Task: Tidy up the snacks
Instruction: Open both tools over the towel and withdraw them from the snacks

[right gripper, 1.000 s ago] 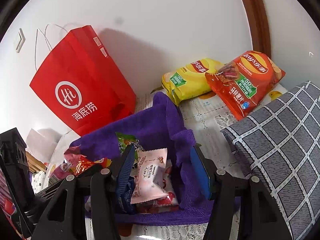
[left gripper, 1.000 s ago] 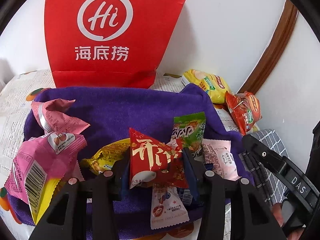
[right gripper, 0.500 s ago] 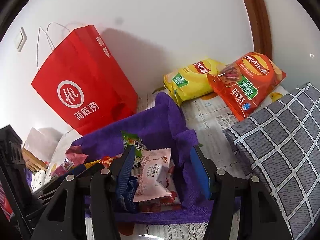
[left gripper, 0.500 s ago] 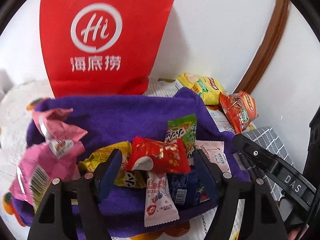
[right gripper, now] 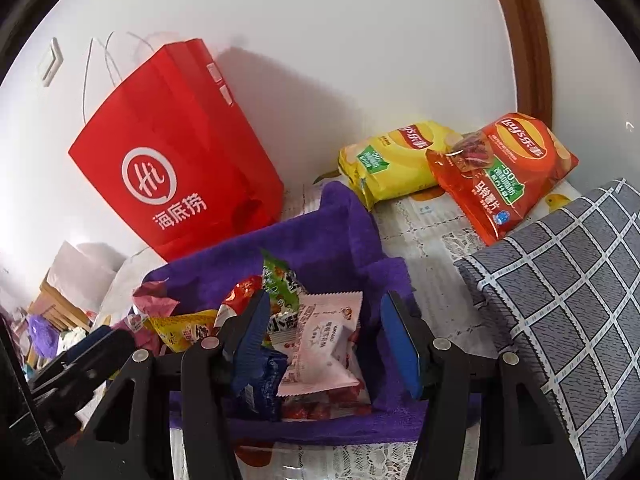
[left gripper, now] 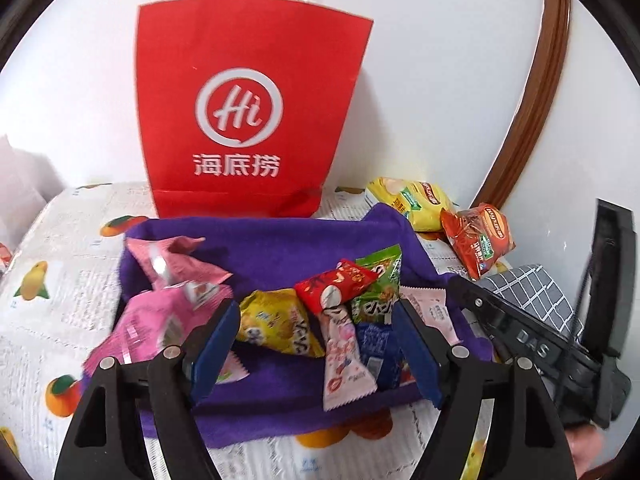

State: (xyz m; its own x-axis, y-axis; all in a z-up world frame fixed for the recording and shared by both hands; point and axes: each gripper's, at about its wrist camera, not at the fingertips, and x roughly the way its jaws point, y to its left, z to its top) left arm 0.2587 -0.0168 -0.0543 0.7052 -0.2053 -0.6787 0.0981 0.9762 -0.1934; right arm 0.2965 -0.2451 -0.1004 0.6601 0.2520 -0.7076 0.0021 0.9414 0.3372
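A purple cloth basket [left gripper: 280, 248] [right gripper: 344, 240] holds several snack packets. A red packet [left gripper: 334, 285] lies on top of a green one [left gripper: 378, 280], beside a yellow packet [left gripper: 276, 320] and pink packets [left gripper: 160, 320]. My left gripper [left gripper: 316, 344] is open and empty, just in front of the pile. My right gripper [right gripper: 326, 336] is open over the basket's right end, with a pale pink packet [right gripper: 324, 344] between its fingers but not clamped. It also shows in the left wrist view [left gripper: 520, 336] at the right.
A red paper bag [left gripper: 244, 120] [right gripper: 176, 168] stands against the wall behind the basket. A yellow chip bag [right gripper: 392, 160] and an orange chip bag [right gripper: 504, 172] lie at the back right. A grey checked cushion [right gripper: 568, 292] is at the right.
My left gripper opened and let go of the red packet, which now lies on the pile. The gripper pulled back and up. The right gripper barely moved.
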